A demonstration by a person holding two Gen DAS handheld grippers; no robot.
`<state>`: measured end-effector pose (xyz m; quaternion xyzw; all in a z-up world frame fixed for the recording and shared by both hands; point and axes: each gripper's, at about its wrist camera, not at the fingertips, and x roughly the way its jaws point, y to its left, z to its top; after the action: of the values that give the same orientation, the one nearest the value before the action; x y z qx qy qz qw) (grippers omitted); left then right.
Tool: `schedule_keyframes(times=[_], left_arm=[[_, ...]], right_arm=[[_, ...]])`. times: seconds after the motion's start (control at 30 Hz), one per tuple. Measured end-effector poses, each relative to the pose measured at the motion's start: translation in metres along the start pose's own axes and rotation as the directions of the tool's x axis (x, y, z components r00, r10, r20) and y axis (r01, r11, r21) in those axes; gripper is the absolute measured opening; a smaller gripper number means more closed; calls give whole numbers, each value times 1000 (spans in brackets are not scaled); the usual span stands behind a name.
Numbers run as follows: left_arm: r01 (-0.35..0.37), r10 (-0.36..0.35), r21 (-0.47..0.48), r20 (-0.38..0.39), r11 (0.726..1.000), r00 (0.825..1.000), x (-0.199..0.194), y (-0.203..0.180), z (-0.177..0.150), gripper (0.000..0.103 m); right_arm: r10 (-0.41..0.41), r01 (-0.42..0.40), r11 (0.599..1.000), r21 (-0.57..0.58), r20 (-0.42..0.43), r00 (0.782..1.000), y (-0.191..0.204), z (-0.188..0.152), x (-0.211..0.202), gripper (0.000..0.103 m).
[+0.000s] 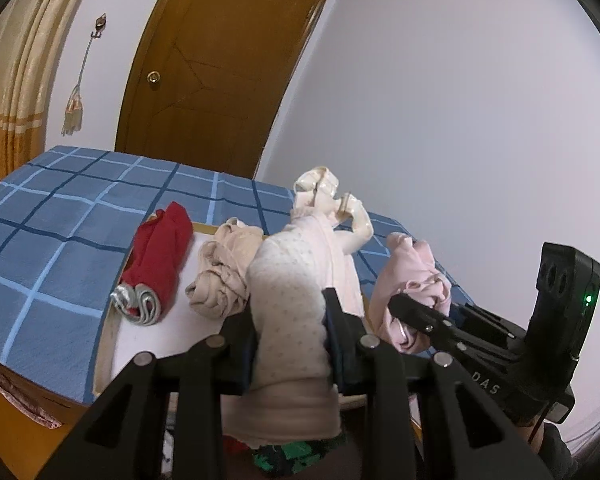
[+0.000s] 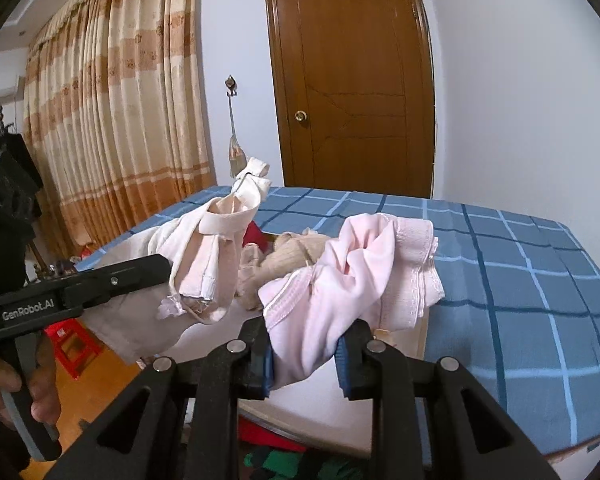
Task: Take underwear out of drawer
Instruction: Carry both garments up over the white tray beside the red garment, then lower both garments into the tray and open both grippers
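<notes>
White lettering reading "GenRobot.AI" ran along the black body of the left gripper [image 2: 168, 276], seen from the right wrist camera. On the right gripper [image 1: 396, 304], seen from the left wrist camera, only the pale letters "DAS" were legible on its black body.

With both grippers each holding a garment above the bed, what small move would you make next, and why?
Probably lower both and release onto the white sheet: the left gripper grips the dotted garment, the right gripper the pink garment, beside the red roll.
</notes>
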<state>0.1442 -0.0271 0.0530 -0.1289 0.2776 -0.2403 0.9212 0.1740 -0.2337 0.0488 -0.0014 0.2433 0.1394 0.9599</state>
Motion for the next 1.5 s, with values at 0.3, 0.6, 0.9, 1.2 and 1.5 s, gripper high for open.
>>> schedule_keyframes(times=[0.3,0.6,0.9,1.2,1.5], left_arm=[[-51,51,-60,-3,997,999,46,5,8,27],[-69,64,-134,-38,989,997,89,0,12,27],[-112,104,-156,-59,981,993,116,-3,11,27],[-142,123,-168,-121,976,985,146,-10,8,27],[-172,145,-182,-151,968,978,160,-10,8,32]], right_arm=[[-8,8,1000,1,-80,997,-28,19,62,26],[-43,33,998,-60,-184,982,-38,36,118,26],[-61,43,996,-76,-258,964,-56,36,159,26],[-39,22,998,-55,-326,945,-74,35,186,26],[26,-29,1000,-2,-376,926,-87,31,203,27]])
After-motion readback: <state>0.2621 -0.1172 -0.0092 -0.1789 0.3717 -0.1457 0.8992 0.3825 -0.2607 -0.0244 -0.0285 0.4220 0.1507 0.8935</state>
